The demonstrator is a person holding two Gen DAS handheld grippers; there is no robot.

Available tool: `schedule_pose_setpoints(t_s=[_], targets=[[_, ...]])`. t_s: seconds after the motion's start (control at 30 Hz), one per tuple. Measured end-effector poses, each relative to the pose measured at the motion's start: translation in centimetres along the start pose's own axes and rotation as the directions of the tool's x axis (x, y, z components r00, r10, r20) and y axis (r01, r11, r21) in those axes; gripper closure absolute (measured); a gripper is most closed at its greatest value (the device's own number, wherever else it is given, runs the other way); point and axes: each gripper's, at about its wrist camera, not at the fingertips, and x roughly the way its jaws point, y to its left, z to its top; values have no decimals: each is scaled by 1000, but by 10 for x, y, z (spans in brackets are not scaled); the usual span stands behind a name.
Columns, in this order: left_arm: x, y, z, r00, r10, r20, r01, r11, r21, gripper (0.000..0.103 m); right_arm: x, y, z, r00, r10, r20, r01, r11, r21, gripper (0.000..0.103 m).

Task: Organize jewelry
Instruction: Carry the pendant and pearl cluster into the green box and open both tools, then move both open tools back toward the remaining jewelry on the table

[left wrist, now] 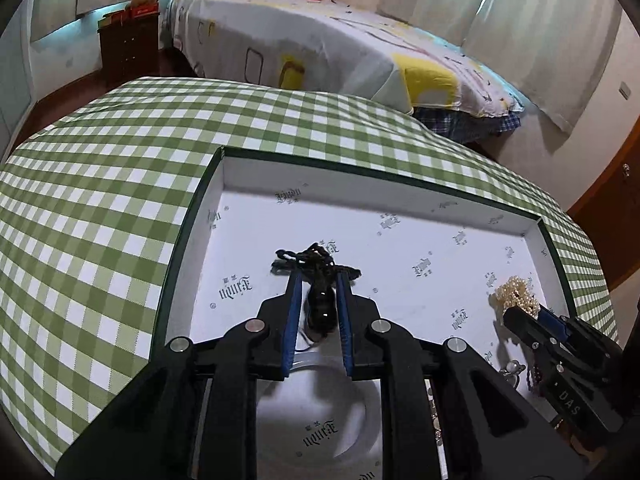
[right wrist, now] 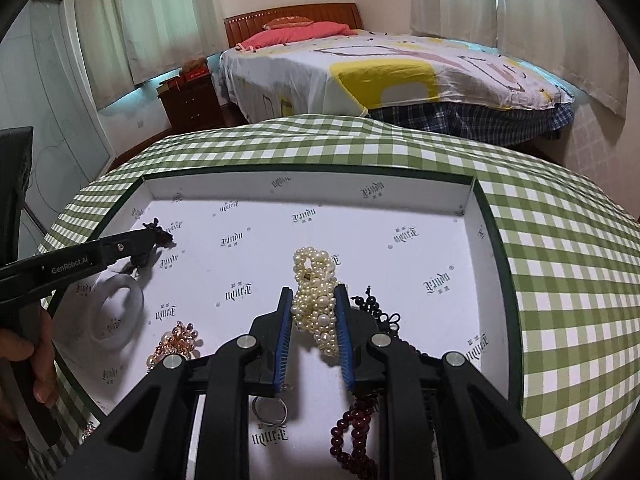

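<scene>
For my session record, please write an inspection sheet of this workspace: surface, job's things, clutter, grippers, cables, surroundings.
Surface: green checked tablecloth; white-lined box lid on it.
Job's things: black bead piece; pearl bracelet; pale bangle, silver ring, dark red beads, rose-gold piece, all in the lid.
Clutter: nothing seen.
Grippers: left gripper jaws shut on the black piece; right gripper jaws shut on the pearls.
Cables: nothing seen.
Surroundings: bed, nightstand, curtains.

glossy pearl bracelet point(right wrist: 316, 300), matt checked cloth point(right wrist: 560, 240)
</scene>
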Motion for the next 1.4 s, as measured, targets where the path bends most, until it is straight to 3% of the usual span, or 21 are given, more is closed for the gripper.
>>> schedule_pose_setpoints(t_s=[0.17, 0.33, 0.43, 0.6, 0.93, 1.13, 1.4], targets=[[0, 1, 1, 1000, 1, 3, -1, 1000, -5, 62, 0, -1, 0, 1000, 7, -2, -7, 1000, 1, 80], [-4, 0, 0, 1000, -15, 23, 15, 1000, -1, 56, -1, -3, 2, 1000, 8, 8, -8, 1000, 9, 69], [-13, -2, -2, 999, -18, 50, 18, 1000, 0, 48, -6, -3, 0, 1000, 11, 24, -11, 1000, 12, 68], [-39, -6, -6, 992, -18, 127, 16, 1000, 18, 46, -23, -2, -2, 998, 14, 67, -15, 1000, 14, 68], [-107, -11, -43, 957, -19, 290, 9, 999, 36, 42, -82, 9, -20, 984, 1, 178, -2, 1000, 2, 68], [-128, -14, -70, 951, -16, 310, 5, 999, 39, 42, -103, 14, -43, 980, -27, 196, 32, 999, -24, 68], [-143, -21, -107, 955, -20, 297, 6, 999, 47, 42, -119, 12, -70, 982, -38, 187, 41, 999, -11, 68]])
